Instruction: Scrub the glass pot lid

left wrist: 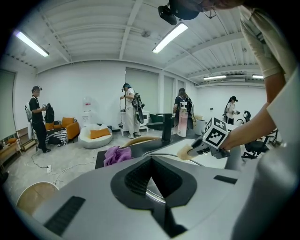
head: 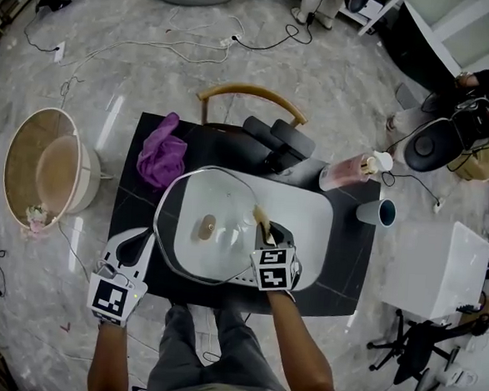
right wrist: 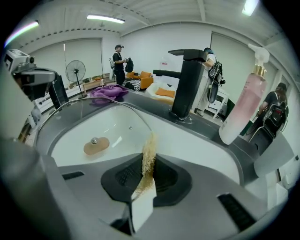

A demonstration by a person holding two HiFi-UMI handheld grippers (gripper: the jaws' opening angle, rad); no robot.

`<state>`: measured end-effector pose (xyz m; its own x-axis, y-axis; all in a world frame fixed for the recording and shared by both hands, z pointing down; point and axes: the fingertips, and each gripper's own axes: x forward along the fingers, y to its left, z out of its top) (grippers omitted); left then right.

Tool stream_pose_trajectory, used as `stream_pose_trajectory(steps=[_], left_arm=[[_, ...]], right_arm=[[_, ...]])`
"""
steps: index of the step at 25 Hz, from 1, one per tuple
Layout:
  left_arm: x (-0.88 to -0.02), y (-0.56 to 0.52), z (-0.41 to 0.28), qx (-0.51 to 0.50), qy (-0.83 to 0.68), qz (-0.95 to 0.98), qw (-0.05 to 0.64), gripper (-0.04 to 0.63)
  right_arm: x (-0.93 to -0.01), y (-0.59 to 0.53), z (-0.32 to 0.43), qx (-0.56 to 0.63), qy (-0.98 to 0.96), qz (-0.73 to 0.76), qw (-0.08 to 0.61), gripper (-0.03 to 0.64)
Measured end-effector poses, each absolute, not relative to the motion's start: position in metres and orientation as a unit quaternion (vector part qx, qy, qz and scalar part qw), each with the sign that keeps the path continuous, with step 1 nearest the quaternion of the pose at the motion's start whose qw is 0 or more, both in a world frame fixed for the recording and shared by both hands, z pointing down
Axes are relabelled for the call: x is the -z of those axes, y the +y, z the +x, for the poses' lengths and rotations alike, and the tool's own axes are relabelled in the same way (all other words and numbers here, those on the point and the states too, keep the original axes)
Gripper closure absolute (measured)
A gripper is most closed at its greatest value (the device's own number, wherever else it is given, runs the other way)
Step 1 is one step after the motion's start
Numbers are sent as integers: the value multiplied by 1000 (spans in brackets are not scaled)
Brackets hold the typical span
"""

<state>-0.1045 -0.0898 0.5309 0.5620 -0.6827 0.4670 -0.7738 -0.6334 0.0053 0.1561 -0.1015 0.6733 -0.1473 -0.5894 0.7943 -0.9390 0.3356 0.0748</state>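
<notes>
Left hand-held gripper [head: 151, 241] on lid [head: 213, 228] rim (left side)

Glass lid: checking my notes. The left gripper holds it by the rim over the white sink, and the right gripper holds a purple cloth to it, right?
One slip: the right gripper holds a sponge, as the right gripper view shows; the purple cloth lies on the counter. The left gripper does hold the glass lid by its rim over the sink.
</notes>
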Motion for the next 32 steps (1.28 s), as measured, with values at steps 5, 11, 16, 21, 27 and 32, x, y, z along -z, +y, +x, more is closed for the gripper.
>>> stream_pose_trajectory(steps=[5, 11, 16, 21, 27, 32], left_arm=[[-532, -86, -120, -211, -422, 875, 108, 583], [-534, -80, -144, -204, -435, 871, 104, 583], [-532, -75, -157, -209, -443, 862, 131, 583], [-529, -73, -163, -208, -446, 860, 134, 583], [-530, -75, -155, -208, -440, 864, 126, 583], [-532, -77, -142, -214, -432, 867, 127, 583]], right_arm=[[-671, -105, 109, -227, -740, 508, 377, 566], [-655, -104, 3, -213, -792, 449, 354, 566], [-627, -99, -65, -201, -832, 405, 320, 566], [-609, -100, -80, -200, -844, 397, 300, 566], [-609, -97, -74, -203, -845, 396, 298, 566], [-622, -93, -48, -211, -833, 406, 312, 566]])
